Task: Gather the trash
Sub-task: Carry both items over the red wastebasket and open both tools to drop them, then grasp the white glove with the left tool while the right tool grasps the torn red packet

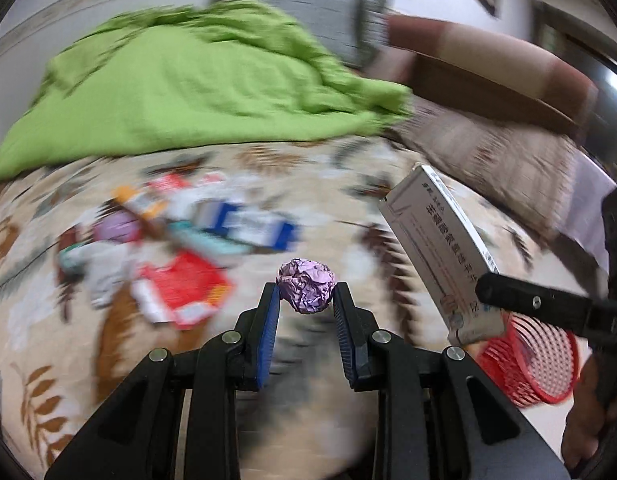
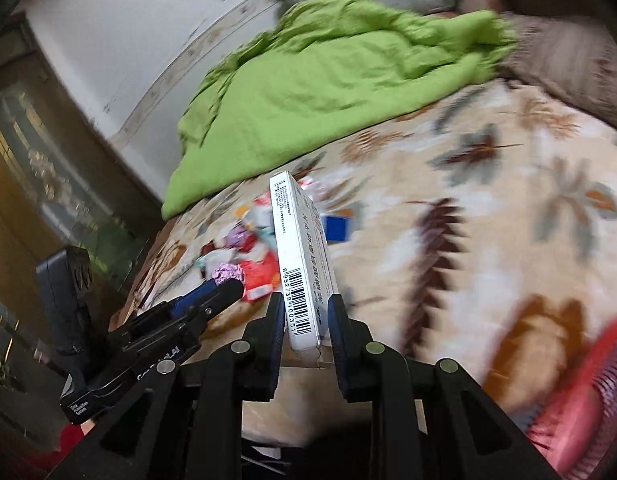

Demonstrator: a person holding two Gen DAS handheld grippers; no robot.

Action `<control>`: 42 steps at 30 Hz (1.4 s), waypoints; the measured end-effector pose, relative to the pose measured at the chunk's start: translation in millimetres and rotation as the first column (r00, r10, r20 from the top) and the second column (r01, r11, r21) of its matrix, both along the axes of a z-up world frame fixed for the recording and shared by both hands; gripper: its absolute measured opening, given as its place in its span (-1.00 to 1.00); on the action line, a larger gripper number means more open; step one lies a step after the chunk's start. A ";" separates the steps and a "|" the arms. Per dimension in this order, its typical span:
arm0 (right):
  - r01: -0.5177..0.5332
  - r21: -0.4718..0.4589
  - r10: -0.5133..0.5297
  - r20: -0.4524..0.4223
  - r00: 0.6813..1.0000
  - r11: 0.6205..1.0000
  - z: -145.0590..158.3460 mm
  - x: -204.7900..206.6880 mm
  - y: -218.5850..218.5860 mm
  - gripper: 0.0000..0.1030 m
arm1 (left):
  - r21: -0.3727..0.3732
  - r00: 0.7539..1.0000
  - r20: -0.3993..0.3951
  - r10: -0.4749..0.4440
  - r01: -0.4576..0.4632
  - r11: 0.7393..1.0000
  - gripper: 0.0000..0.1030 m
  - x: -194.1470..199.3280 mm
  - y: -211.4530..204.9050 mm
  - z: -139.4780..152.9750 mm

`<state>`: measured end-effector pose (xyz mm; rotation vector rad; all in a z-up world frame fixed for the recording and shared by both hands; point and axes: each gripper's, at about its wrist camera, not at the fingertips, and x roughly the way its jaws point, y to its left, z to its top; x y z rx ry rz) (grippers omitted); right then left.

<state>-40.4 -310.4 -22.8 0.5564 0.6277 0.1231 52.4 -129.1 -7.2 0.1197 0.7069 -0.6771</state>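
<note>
My left gripper [image 1: 306, 294] is shut on a crumpled purple foil ball [image 1: 306, 285], held above the patterned bedspread. My right gripper [image 2: 304, 316] is shut on a flat white medicine box [image 2: 302, 264] with a barcode on its edge; the same white box [image 1: 444, 248] shows at the right of the left wrist view, held upright. A pile of trash [image 1: 180, 236] lies on the bed: red, blue, white and orange packets and wrappers. In the right wrist view the left gripper [image 2: 228, 286] with the purple ball [image 2: 226, 272] is at the lower left. A red mesh basket [image 1: 536, 356] sits at the bed's near right.
A crumpled green blanket [image 1: 196, 92] covers the far part of the bed. A brown pillow [image 1: 492, 160] and headboard [image 1: 488, 64] lie to the right. The red basket [image 2: 588, 392] is blurred at the lower right. A dark cabinet [image 2: 36, 184] stands beyond the bed's left edge.
</note>
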 end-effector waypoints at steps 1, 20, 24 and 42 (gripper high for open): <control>0.031 -0.001 -0.031 -0.005 0.999 1.000 0.8 -13.1 -11.9 -0.55 | 0.003 0.999 0.002 -0.033 0.033 0.999 -0.49 -6.5 -10.8 1.9; 0.517 0.008 -0.506 -0.193 0.841 0.856 -29.2 -179.0 -163.2 0.06 | -0.011 0.849 -0.199 -0.490 0.498 0.867 0.29 -126.6 -217.0 -11.4; 0.510 0.004 -0.502 -0.165 0.849 0.860 -23.1 -174.5 -163.7 0.06 | -0.024 0.866 -0.190 -0.462 0.466 0.884 0.29 -118.2 -204.9 -5.7; 0.037 -0.170 -0.050 -0.068 0.996 0.985 -12.5 -3.2 -3.4 0.09 | 0.038 0.992 -0.101 0.077 -0.074 0.997 0.30 -20.3 -4.1 6.2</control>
